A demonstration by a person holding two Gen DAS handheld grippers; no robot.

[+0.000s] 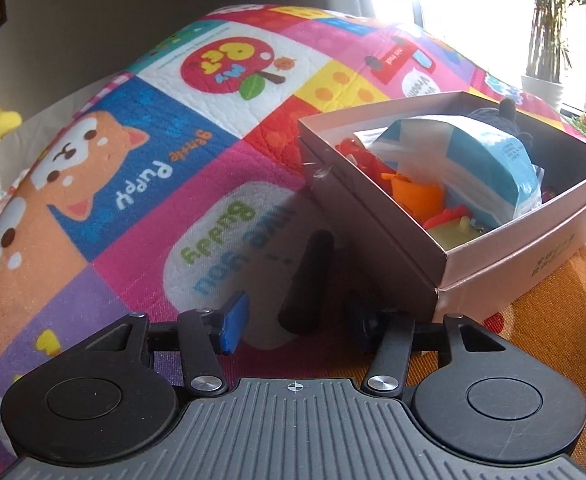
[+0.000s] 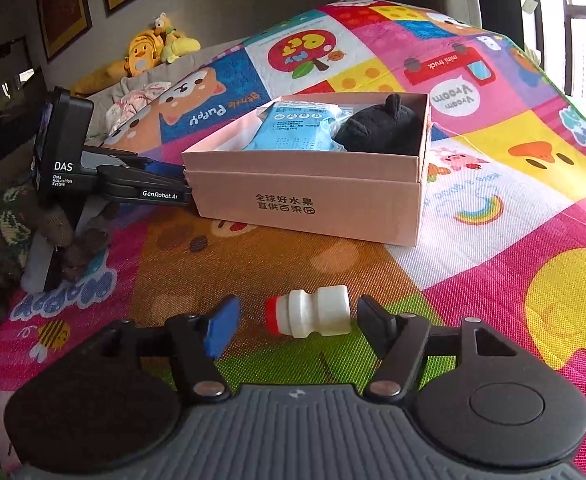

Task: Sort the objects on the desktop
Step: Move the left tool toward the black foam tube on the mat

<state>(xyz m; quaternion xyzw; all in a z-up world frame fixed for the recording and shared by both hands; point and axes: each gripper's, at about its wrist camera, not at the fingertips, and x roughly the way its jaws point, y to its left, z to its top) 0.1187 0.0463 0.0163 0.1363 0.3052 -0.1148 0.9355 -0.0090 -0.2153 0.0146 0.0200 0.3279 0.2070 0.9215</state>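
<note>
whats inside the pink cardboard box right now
The pink cardboard box holds a blue-and-white packet, a dark plush toy, and red, orange and yellowish items. Whatever lies beneath the packet is covered.

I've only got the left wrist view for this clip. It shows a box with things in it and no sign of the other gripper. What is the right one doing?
Observer: The right gripper is open. Its jaws stand either side of a small white bottle on the mat and are not clamped on it.
Operator: Is the bottle upright?
Observer: No, it lies on its side, with its red cap pointing toward the blue-padded jaw.
Operator: Is there any marking on the box that I'm missing?
Observer: The side of the box facing the right wrist camera carries two lines of dark Chinese characters.
</note>
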